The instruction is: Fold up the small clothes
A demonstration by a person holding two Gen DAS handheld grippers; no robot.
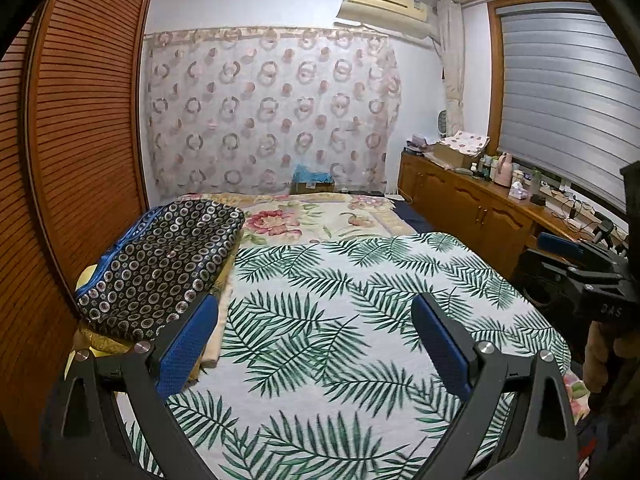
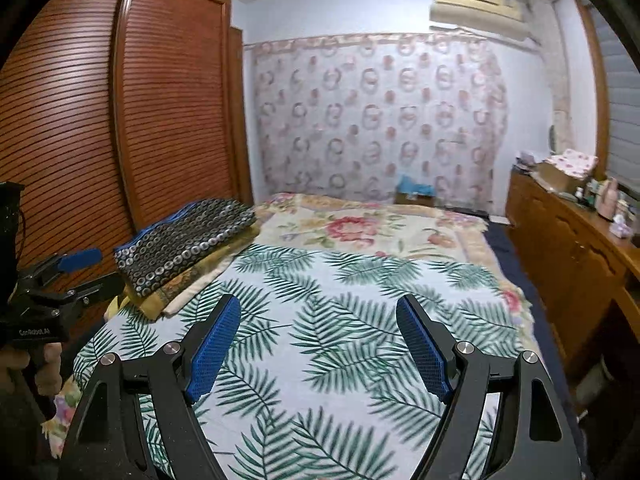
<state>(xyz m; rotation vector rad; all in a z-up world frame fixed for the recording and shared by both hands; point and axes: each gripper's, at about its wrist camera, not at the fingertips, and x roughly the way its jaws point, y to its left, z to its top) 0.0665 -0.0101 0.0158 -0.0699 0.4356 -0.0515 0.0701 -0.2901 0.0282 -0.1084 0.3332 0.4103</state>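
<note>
A stack of folded clothes lies at the bed's left side, topped by a dark circle-print garment with blue trim (image 1: 160,264) (image 2: 188,240) over yellowish pieces (image 2: 192,280). A white leaf-print cloth (image 1: 340,320) (image 2: 340,304) lies flat over the near part of the bed. My left gripper (image 1: 315,300) hovers open above that cloth, its left finger just in front of the stack, with nothing between its blue pads. My right gripper (image 2: 319,300) is open over the cloth too, and holds nothing. Each gripper shows at the edge of the other's view: the right gripper (image 1: 548,260), the left gripper (image 2: 96,270).
A louvred wooden wardrobe (image 1: 80,140) stands close along the bed's left side. A wooden sideboard (image 1: 472,204) with bottles and boxes runs along the right wall under a window blind. A floral bedspread (image 2: 360,228) covers the far half, and a box (image 1: 314,184) sits by the curtain.
</note>
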